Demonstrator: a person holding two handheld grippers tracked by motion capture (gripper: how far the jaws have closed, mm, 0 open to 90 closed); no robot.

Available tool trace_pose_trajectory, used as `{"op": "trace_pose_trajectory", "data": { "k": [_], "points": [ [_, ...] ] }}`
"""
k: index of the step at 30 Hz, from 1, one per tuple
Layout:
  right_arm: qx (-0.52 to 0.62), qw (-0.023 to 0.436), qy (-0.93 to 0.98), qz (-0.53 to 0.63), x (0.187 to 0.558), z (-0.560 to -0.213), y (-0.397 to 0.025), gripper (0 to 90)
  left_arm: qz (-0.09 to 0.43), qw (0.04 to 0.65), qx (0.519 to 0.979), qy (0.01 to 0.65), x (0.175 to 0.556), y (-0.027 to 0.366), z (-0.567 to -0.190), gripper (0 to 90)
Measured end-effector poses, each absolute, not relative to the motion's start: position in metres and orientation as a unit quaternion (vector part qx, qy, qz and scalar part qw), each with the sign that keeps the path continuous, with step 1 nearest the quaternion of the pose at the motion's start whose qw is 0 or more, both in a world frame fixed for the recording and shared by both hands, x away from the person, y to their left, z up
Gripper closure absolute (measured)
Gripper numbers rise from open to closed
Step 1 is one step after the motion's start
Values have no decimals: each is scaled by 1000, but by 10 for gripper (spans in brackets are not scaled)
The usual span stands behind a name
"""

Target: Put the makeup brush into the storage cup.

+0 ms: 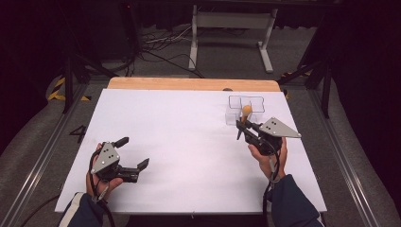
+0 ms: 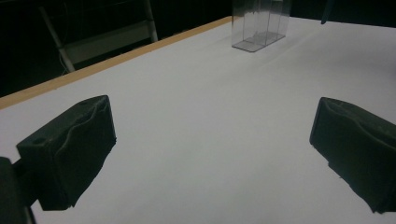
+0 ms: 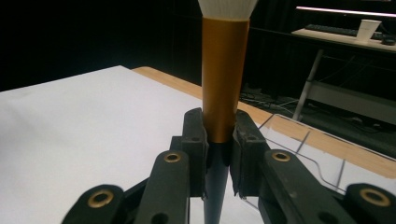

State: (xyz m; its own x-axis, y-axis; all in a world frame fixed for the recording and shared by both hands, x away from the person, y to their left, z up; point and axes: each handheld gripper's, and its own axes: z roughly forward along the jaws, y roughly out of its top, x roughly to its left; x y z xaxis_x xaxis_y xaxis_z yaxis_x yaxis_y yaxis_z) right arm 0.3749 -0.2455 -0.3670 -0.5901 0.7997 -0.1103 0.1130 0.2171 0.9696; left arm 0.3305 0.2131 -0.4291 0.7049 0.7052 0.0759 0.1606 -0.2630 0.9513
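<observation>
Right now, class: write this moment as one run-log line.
left hand-held gripper: open, empty, over table | right hand-held gripper: shut on brush, upright | clear box: beside brush

You've got the brush [image 3: 224,79] standing upright in your right gripper [image 3: 219,140], jaws pinched on it where the gold ferrule meets the dark, tapering handle. The handle points down between the jaws; the pale bristle head is up top. From the high view, it sits just in front of the clear divided box [image 1: 245,109] at the table's far right.
</observation>
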Motion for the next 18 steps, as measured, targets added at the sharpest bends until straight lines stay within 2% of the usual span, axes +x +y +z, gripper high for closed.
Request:
{"op": "trace_pose_trajectory", "data": {
  "k": [18],
  "points": [
    [352, 357, 689, 523, 388, -345, -275, 784, 248, 534, 756, 287, 331, 211, -431, 14]
  ]
}}
